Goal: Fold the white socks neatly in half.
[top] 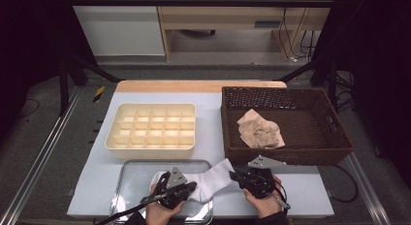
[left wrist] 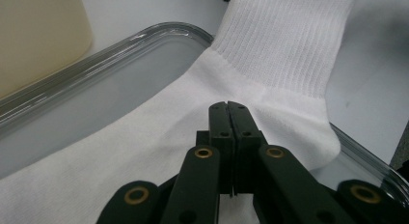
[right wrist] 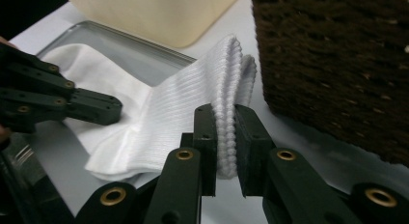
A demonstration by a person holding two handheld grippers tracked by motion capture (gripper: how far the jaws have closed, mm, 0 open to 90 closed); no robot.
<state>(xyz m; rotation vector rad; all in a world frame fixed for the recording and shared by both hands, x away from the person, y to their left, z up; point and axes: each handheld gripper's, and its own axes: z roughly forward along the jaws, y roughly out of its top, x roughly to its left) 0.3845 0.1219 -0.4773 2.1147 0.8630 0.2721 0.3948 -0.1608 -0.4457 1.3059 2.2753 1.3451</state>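
A white ribbed cotton sock (top: 212, 179) lay stretched from the shallow metal tray (top: 127, 184) across its right rim onto the pale table top (top: 213, 123), just before the dark woven wicker basket (top: 334, 137). The left gripper (top: 190, 187) had its jaws pressed together, pinching the sock's foot part over the tray. The right gripper (right wrist: 225, 132) had its jaws clamped on the ribbed cuff, beside the basket wall.

Open table strip (top: 300, 196) right of the metal tray (top: 127, 176), hemmed behind by wicker basket (top: 291, 154) and compartment box (top: 151, 150).
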